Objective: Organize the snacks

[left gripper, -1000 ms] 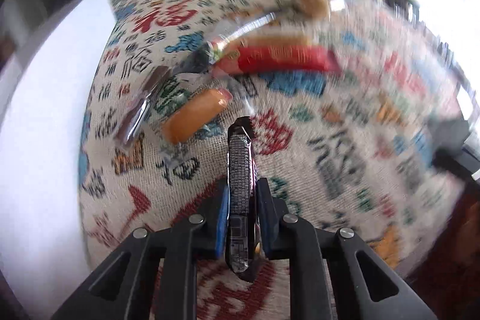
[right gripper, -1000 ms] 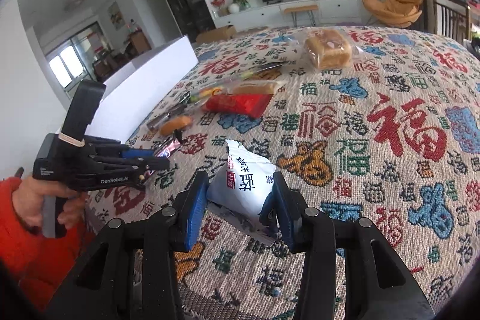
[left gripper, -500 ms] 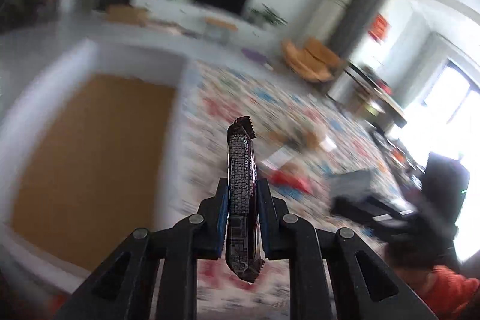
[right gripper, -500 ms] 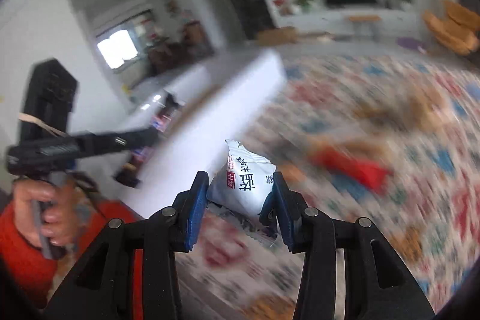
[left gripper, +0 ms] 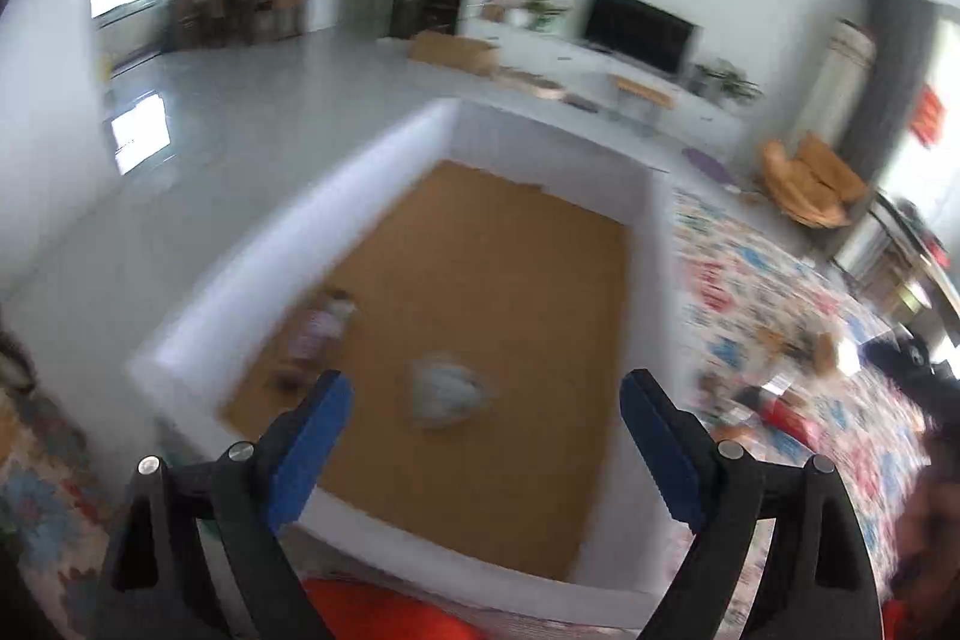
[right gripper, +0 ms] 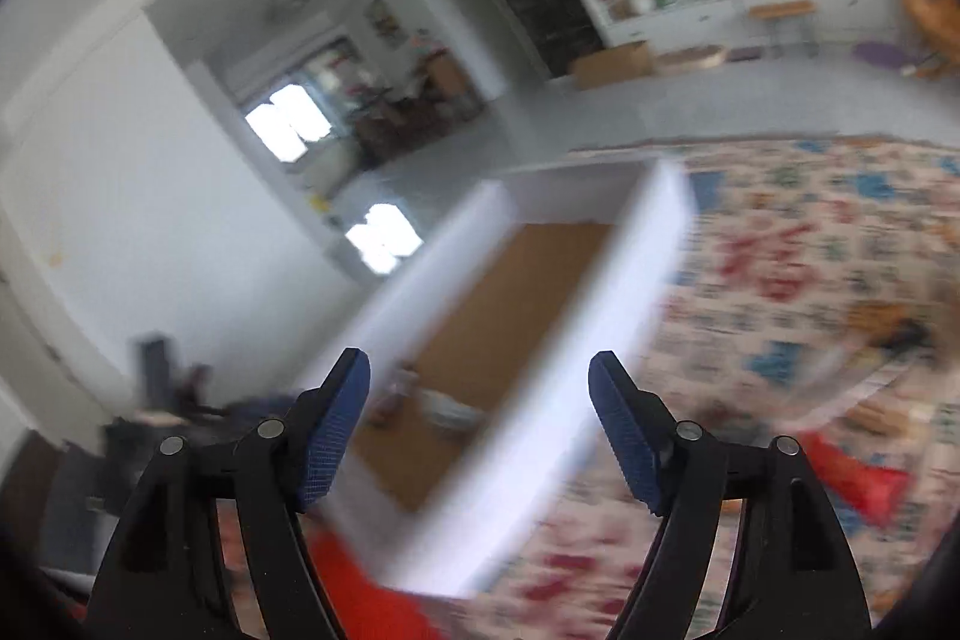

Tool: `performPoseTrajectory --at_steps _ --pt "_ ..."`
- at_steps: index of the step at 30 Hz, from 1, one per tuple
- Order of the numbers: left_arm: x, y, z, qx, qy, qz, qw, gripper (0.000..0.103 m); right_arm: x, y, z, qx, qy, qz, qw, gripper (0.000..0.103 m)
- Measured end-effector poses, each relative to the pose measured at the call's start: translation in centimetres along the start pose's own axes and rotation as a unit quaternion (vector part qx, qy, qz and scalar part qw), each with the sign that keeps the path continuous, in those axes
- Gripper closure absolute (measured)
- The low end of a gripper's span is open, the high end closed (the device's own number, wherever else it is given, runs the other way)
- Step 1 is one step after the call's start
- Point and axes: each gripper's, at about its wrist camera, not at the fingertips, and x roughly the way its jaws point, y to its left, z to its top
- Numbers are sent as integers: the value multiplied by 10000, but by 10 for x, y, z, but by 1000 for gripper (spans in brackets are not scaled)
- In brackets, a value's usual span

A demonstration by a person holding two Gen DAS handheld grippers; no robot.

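Observation:
A white box [left gripper: 384, 160] with a brown cardboard floor stands at the left end of the patterned table. A white snack bag [left gripper: 447, 391] and a dark, pinkish bar [left gripper: 315, 331] lie blurred on its floor. My left gripper [left gripper: 486, 388] hangs over the box, its jaws opening wide with nothing between them. My right gripper [right gripper: 480, 370] hovers above the near wall of the box [right gripper: 576, 340], its jaws also opening and empty. The right wrist view shows the bag [right gripper: 450, 409] and the bar [right gripper: 393, 397] inside too.
The tablecloth [left gripper: 750, 292] with red and blue characters still carries snacks, among them a red packet [left gripper: 786, 415] and a bread pack [left gripper: 825, 349]. An orange sleeve [left gripper: 372, 610] is below the box. Behind are grey floor, a TV unit and an orange chair.
Both grippers swung up and left from the tablecloth to above the box. The left let go of the dark bar and the right of the white bag; both now lie in the box.

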Motion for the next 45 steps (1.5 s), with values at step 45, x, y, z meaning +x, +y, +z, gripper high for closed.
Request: performPoseTrajectory --at_steps 45 --pt "141 -258 -168 2639 959 -997 9546 0 -155 -229 -190 693 205 -4287 9006 21"
